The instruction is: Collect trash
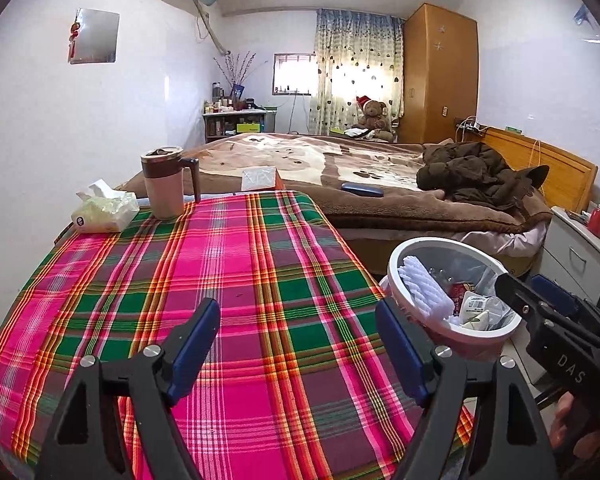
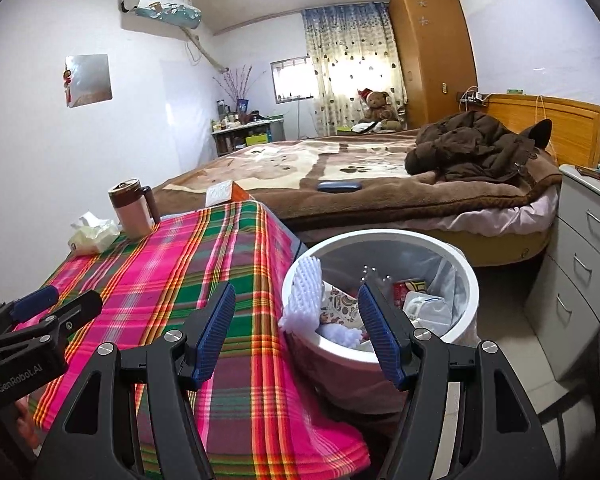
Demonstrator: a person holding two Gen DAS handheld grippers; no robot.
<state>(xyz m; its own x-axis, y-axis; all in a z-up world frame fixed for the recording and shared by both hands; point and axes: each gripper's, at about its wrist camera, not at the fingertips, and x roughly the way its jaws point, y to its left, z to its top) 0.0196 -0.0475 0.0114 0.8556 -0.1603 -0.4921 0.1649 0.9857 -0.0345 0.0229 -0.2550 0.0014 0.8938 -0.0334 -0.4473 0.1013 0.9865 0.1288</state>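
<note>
- At the table's far left edge: tissue pack (image 1: 105,211) and lidded mug (image 1: 168,182) stand on the plaid cloth (image 1: 236,280). Risk: a reach for leftover trash could clip the mug and tip it, or mistake the tissues for trash.
- Left gripper (image 1: 298,344): jaws wide apart, nothing between them, over bare cloth.
- Right gripper (image 2: 296,334): jaws equally wide, empty, straddling the table edge and bin rim.
- Trash bin (image 2: 470,280), on the floor just beside the table's right side: white, round, bag-lined; holds white foam netting, wrappers, crumpled packets. Looks fairly full; a loose drop might spill over.
</note>
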